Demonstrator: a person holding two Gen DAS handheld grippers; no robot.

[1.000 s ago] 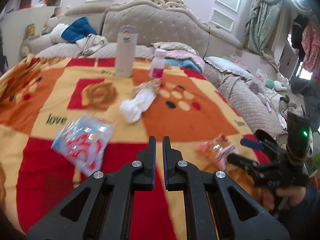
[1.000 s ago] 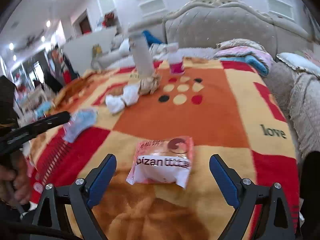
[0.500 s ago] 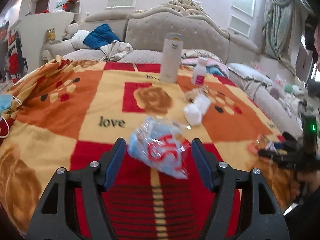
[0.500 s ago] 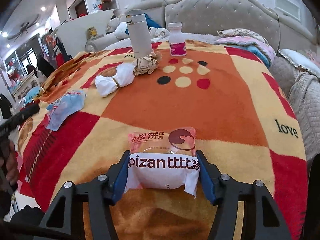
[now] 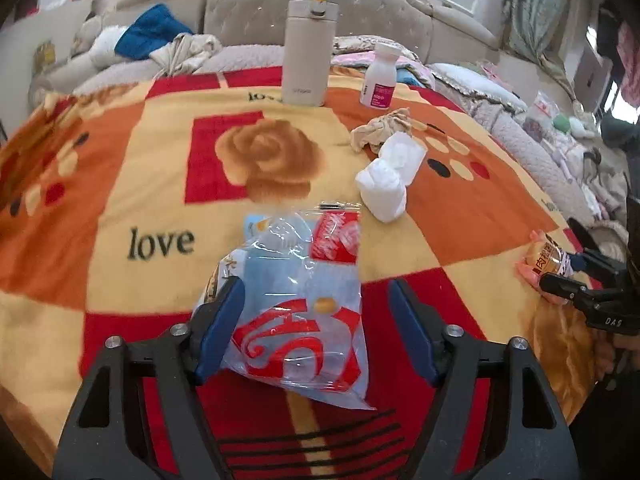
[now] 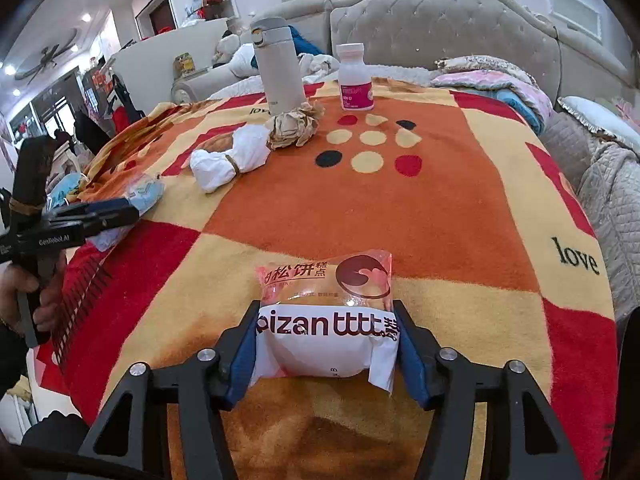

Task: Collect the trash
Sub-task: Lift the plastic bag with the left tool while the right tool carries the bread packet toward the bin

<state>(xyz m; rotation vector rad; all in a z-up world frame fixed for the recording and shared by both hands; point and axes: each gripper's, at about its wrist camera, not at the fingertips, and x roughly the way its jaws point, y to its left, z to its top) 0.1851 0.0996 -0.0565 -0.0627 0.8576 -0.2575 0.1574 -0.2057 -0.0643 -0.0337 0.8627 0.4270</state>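
L tongs (image 5: 316, 328) now straddle the clear blue-red wrapper (image 5: 300, 312) on the blanket (image 5: 120, 184), jaws closing, R-side pad not yet touching; 1 s ago they were clenched on nothing. R tongs (image 6: 326, 354) clamp the pink-white snack pack (image 6: 326, 312), vs. wide apart earlier. Both pickups look near-ready. Farther: white wad (image 5: 390, 178), crumpled paper (image 5: 380, 132), flask (image 5: 308, 44), pill bottle (image 5: 380, 76).

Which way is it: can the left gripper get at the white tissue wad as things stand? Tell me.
Probably not yet. The left gripper is closing around the blue plastic bag, which fills its jaws. Otherwise nothing blocks the white tissue wad just beyond on the blanket.
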